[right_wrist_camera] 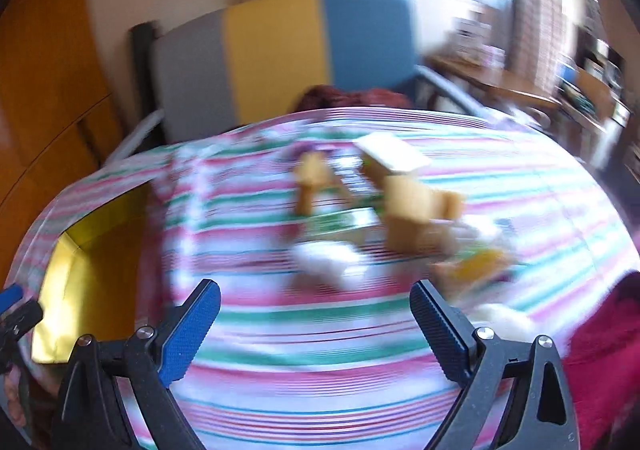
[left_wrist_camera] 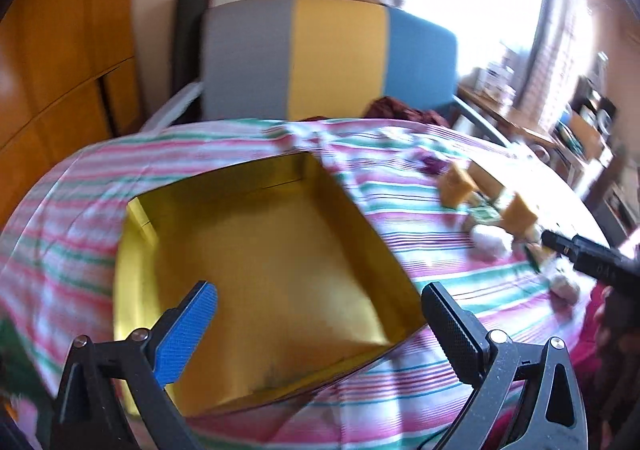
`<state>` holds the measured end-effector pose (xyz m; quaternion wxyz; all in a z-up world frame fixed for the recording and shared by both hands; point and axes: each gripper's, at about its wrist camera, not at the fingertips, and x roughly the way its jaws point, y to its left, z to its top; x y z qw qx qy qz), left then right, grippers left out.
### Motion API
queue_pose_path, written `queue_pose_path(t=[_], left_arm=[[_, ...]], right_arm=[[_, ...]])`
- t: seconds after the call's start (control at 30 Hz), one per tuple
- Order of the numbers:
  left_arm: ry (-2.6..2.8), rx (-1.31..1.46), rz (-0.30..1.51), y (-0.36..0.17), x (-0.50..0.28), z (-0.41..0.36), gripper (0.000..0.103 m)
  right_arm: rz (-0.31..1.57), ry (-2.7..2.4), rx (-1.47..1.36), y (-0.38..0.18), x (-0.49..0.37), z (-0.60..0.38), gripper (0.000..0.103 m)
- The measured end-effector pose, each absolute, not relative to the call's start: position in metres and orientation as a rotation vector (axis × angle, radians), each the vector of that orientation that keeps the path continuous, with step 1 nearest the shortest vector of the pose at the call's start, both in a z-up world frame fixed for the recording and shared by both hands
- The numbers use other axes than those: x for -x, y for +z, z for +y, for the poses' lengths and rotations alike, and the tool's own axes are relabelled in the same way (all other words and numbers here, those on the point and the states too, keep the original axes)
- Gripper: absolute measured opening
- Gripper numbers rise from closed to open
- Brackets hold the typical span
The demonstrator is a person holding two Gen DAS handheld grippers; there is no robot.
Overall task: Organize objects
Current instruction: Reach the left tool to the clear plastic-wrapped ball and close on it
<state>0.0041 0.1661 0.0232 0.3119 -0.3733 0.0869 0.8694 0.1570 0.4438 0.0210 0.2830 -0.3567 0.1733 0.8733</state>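
The left gripper is hovering nearest the lens, its two fingers spread wide apart and holding nothing, directly over the near side of the gold box. That box is sitting open-topped and seemingly empty on the striped cloth covering the surface. The right gripper is likewise standing apart and empty, off to the right of the box, with bare cloth between its fingers. In the left wrist view its dark tip is poking in beside the clutter.

The things to be organized are lying in a loose heap right of the box and well apart from it: tan wooden blocks, white fluffy pieces, something yellow and a flat pale slab behind them. The right wrist view is heavily smeared, so exact shapes cannot be told.

The main risk, as I judge it, is the crowding: pieces are touching or overlapping, so a closing gripper may be catching two at once or knocking a block over. The soft white pieces may be squashing and slipping out on the way to the box. The cloth is wrinkled beside the box and could be snagging on a finger, dragging the heap. A low carry could also be striking the box wall.
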Motion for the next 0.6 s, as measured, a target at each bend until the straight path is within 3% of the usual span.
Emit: queue_pose_path(t=[0.3, 0.6], left_arm=[[2.053, 1.0, 0.341, 0.01, -0.018, 0.278, 0.103], [1.934, 0.999, 0.42, -0.023, -0.029, 0.368, 0.101]], right_arm=[[0.553, 2.147, 0.895, 0.021, -0.217, 0.517, 0.097], [0.867, 2.167, 0.907, -0.003, -0.226, 0.543, 0.097]])
